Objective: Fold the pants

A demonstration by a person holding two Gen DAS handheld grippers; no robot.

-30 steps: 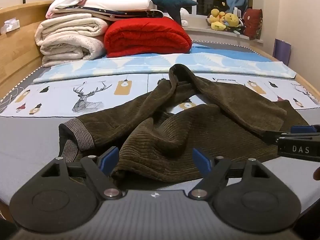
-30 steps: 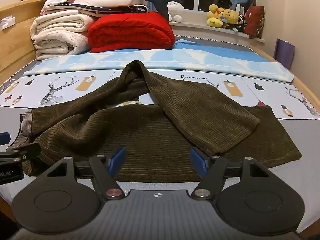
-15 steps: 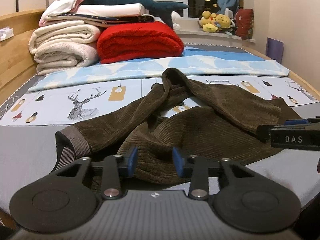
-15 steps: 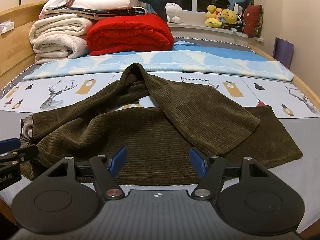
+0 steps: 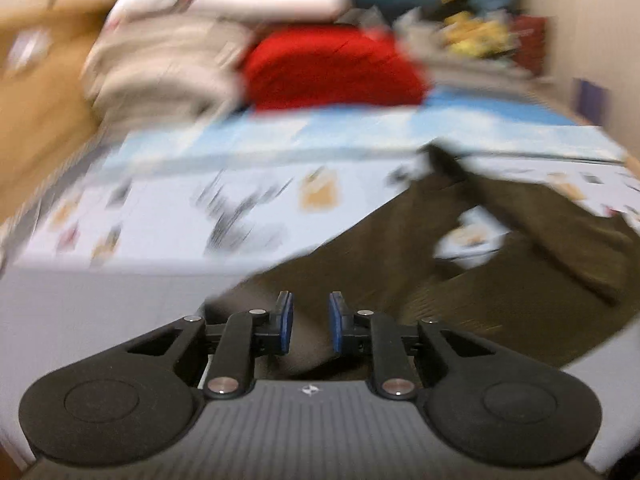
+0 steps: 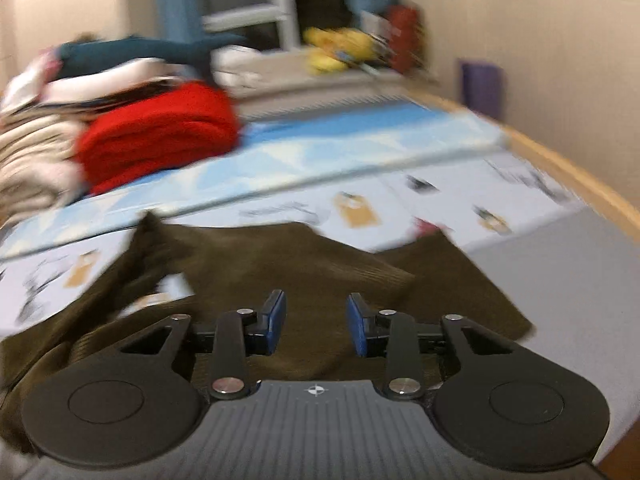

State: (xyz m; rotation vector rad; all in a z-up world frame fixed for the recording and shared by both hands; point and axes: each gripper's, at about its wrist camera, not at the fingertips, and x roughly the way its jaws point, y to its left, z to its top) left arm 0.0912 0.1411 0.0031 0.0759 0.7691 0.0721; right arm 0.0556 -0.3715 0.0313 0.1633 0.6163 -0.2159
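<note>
Pants, brown corduroy, lie crumpled on the bed, one leg doubled back over the other, far end bunched toward the blue sheet. Both views are now smeared w/ motion blur where a sec ago they were sharp, and the framing has swung: left view now shows mostly bare bed on its left w/ pants off to the right, right view is tilted. So both hands look to have swept sideways fast. Left tool has just been closing from wide spread to a narrow gap; brown cloth sits between the blue pads, but blur hides whether they bite it or just hover over, so can't tell if it's pinching. Right tool has also been closing, now about half spread, pads clear of fabric, nothing gripped; pants lie under and beyond it. Judgement: this is the grab at the near edge, left side ahead of right. Fold not begun; legs need straightening first.
</note>
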